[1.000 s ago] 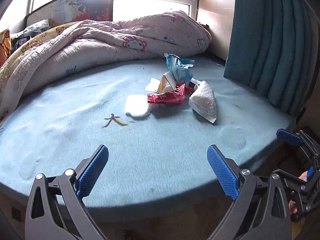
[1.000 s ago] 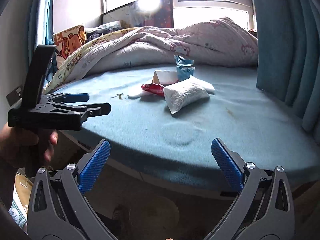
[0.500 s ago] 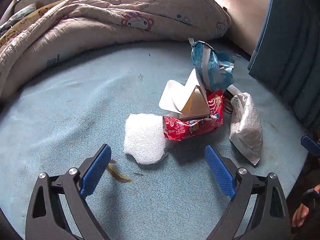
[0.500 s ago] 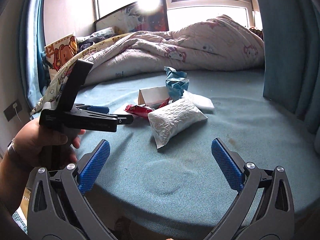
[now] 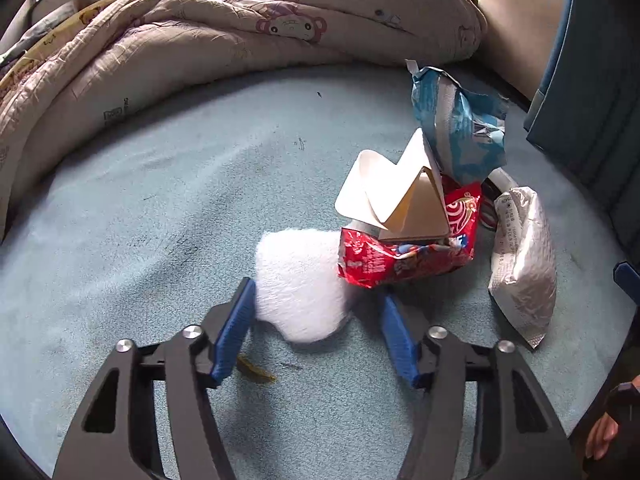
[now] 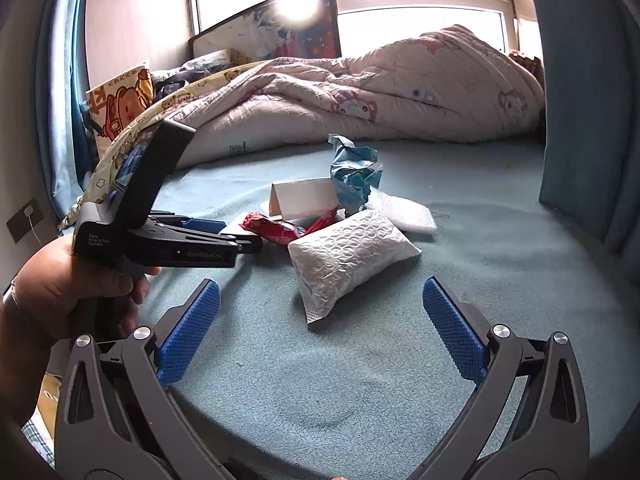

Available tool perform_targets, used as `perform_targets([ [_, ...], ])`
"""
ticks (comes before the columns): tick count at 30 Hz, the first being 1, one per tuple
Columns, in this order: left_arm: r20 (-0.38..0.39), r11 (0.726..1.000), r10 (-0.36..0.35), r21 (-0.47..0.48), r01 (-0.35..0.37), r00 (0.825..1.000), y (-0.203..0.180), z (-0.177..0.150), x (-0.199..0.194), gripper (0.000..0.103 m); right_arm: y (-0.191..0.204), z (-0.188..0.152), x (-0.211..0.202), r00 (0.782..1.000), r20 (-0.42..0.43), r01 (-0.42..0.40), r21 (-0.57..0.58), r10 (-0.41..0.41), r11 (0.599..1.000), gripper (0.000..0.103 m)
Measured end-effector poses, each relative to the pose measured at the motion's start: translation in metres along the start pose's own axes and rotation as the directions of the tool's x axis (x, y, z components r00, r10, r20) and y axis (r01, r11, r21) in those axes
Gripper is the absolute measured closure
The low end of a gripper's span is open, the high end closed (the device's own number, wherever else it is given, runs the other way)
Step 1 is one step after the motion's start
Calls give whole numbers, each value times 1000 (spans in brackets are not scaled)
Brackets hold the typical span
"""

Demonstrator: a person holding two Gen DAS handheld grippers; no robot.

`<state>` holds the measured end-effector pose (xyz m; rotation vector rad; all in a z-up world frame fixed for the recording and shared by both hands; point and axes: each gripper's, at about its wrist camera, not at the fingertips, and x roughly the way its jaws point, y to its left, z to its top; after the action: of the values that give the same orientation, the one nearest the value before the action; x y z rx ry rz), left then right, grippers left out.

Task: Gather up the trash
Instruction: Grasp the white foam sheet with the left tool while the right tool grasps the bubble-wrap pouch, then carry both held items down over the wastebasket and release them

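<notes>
While its jaws have just been closing, the left gripper straddles a white pad on the blue mattress, left finger touching it, right finger apart. The right gripper hangs wide open and empty at the mattress edge. Just beyond the pad lie a red wrapper, folded card, silver pouch and blue wrapper; a quilt lies farthest back.

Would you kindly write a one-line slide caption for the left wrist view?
Left gripper, jaws closing around a white pad on the blue bed, beside a red wrapper, folded card and silver pouch.
</notes>
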<state>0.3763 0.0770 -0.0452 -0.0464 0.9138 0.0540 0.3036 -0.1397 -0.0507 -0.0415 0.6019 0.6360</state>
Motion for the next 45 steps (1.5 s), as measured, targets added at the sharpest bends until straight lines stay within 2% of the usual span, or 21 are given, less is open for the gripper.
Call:
perform_targets([
  [6,41,1000,-25,-11,25,999,4,-12,-7,64,-2,2,10,1000,-29,3,15,-3,1000,5],
  [8,61,1000,-27,-9,28,998,6,-20,-11,65,0,5,15,999,-43,26,-12,-26,1000,5],
  [12,75,993,-98,-59,103,992,21,-34,-27,65,3,15,36,989,-110,93,-55,-99,994,5],
  [14,80,992,-101,-61,106,992,27,-42,-35,65,4,22,46,986,-127,104,-65,-111,992,5],
  [19,79,992,-101,-66,106,992,44,-59,-47,65,4,33,90,954,-273,112,-65,-126,992,5],
  [24,93,993,-98,-63,104,991,52,-73,-60,65,-2,36,105,935,-331,123,-37,-128,992,8],
  [25,97,993,-98,-61,104,990,52,-75,-63,65,-3,36,105,937,-331,109,-32,-114,994,25],
  [28,107,991,-109,-62,116,988,53,-82,-72,65,-4,33,96,947,-302,108,-16,-108,994,31],
  [35,134,992,-115,-42,122,984,51,-104,-104,65,13,9,36,980,-173,94,-13,-94,996,33],
  [40,146,992,-126,-14,129,981,42,-129,-130,65,40,-12,-19,994,-105,15,-40,-19,999,33],
  [45,152,991,-135,0,137,979,34,-160,-152,65,75,-42,-71,996,-62,-63,-113,56,992,33],
])
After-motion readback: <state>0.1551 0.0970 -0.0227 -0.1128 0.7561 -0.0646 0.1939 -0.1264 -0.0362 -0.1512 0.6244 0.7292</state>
